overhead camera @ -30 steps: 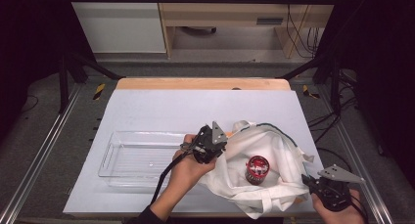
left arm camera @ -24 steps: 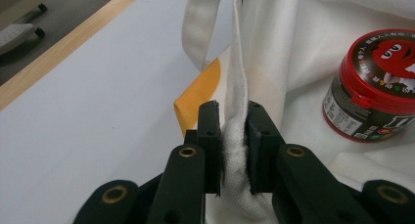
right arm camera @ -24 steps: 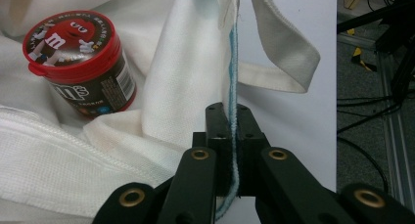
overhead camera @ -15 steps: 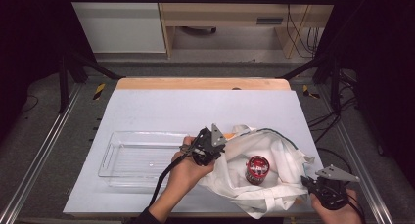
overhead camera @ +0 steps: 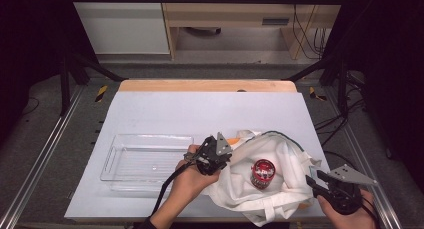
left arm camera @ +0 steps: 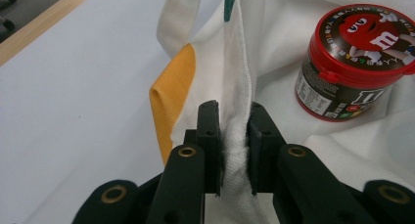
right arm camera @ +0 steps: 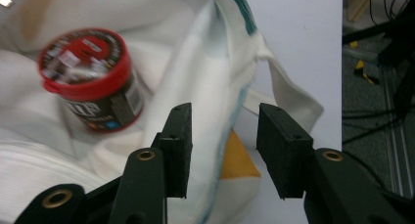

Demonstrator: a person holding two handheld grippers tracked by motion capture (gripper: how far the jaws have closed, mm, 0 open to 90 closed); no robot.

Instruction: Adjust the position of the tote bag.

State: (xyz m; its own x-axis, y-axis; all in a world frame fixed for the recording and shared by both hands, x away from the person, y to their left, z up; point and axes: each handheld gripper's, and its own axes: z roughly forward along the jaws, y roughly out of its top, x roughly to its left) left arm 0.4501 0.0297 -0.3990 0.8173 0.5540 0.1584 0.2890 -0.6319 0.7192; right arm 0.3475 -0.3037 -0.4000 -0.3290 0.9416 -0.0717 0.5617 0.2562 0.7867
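A white cloth tote bag (overhead camera: 280, 164) lies open at the table's front right, with a red-lidded candy tub (overhead camera: 262, 172) inside it. My left gripper (overhead camera: 220, 156) is shut on the bag's left rim, and the white cloth (left arm camera: 235, 136) is pinched between its jaws beside an orange patch (left arm camera: 171, 97). The tub (left arm camera: 355, 57) stands just beyond. My right gripper (overhead camera: 315, 181) is at the bag's front right corner with its jaws apart; the bag's teal-trimmed edge (right arm camera: 230, 121) runs between them, untouched. The tub (right arm camera: 90, 77) is blurred to the left.
An empty clear plastic tray (overhead camera: 147, 161) lies left of the bag on the white tabletop (overhead camera: 200, 114). The table's wooden far edge (overhead camera: 207, 85) and metal frame rails border it. Cables lie on the floor to the right.
My left gripper has stayed clamped on the bag's rim. The right gripper has shifted slightly at the bag's front right corner, and the bag's mouth has spread a little.
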